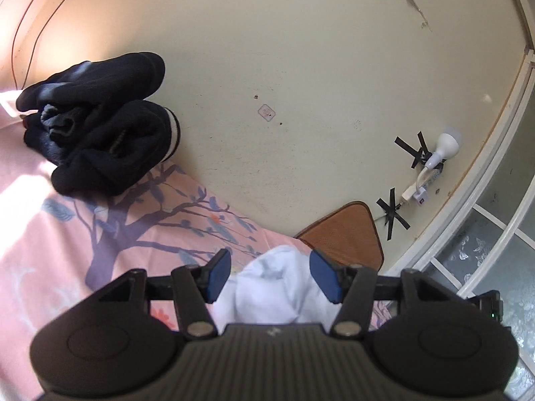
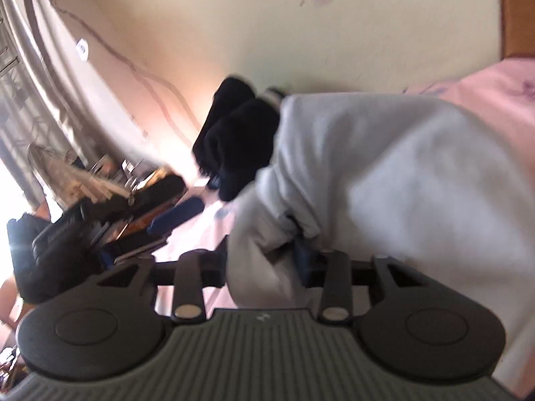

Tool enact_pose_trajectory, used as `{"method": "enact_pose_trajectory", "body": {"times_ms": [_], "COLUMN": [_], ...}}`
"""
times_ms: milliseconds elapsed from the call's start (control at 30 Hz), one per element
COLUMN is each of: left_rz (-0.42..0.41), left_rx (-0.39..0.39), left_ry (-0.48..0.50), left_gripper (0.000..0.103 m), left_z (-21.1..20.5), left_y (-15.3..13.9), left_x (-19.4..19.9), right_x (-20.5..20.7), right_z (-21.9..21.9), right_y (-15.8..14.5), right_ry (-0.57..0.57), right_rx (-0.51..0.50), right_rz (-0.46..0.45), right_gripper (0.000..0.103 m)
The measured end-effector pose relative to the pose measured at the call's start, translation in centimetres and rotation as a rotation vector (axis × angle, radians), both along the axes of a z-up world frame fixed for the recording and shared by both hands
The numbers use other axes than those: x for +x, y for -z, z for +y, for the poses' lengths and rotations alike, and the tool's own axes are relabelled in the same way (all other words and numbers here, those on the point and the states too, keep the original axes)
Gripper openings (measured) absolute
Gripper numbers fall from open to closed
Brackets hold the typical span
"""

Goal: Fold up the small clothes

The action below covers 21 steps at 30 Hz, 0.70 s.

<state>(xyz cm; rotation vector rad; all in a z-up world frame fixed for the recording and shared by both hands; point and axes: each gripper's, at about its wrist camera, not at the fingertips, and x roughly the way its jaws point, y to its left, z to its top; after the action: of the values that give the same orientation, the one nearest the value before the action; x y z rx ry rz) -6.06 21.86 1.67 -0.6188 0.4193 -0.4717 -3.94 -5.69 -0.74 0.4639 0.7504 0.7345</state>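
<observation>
A white small garment [image 1: 271,287] lies bunched on the pink flowered bedsheet [image 1: 67,234]. My left gripper [image 1: 270,277] is open, its blue pads [image 1: 219,275] standing either side of the white cloth without closing on it. In the right wrist view the same white garment [image 2: 384,173] fills the right half. My right gripper [image 2: 264,260] is shut on a fold of it; the cloth hides most of the fingers. A pile of dark folded socks [image 1: 97,123] sits at the far left of the bed, by the wall, and shows in the right wrist view [image 2: 237,140] too.
A cream wall [image 1: 301,67] rises right behind the bed. A brown wooden corner [image 1: 347,234] stands beside the white cloth. A taped white lamp and cable [image 1: 434,160] hang on the wall. Cluttered shelves with dark bags [image 2: 67,227] stand at the left.
</observation>
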Motion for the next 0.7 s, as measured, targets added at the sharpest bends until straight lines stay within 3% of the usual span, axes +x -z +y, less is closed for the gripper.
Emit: {"method": "enact_pose_trajectory", "body": {"times_ms": [33,100,200,267,433,600,667,700], "left_rz": [0.003,0.009,0.003,-0.001,0.0,0.064,0.093,0.1], "left_rx": [0.004,0.001,0.011,0.051,0.278,0.53,0.589,0.551], "left_ry": [0.001,0.021,0.079,0.126,0.179,0.206,0.193,0.208], "left_gripper": [0.054,0.054,0.054,0.054,0.054,0.051,0.015,0.011], "left_z": [0.0,-0.2,-1.6,-3.3,-7.6,-11.1,-11.5,-11.0], "left_y": [0.2,0.5,0.8,0.9,0.9,2.6,3.6,3.6], "left_x": [-0.1,-0.2,0.0,0.2,-1.6,-3.8,-3.9,-4.1], "right_x": [-0.4,-2.0,-2.9,-1.4,1.6,3.4,4.4,5.0], "right_z": [0.1,-1.3,-4.5,-6.2,-7.3,-4.1,-2.0,-1.1], "right_y": [0.3,-0.9,-3.2,-3.8,-3.6,-2.7,-1.7,-1.1], "right_ry": [-0.044,-0.044,0.077,0.158,0.196,0.095,0.044,0.027], "right_rx": [0.035,0.062,0.031,-0.009,-0.071,-0.113,-0.168,-0.199], "right_rz": [0.01,-0.071,-0.198,-0.201,-0.188,-0.185,-0.162,-0.143], "right_gripper": [0.046,0.046,0.045,0.045,0.039,0.041,0.038,0.031]}}
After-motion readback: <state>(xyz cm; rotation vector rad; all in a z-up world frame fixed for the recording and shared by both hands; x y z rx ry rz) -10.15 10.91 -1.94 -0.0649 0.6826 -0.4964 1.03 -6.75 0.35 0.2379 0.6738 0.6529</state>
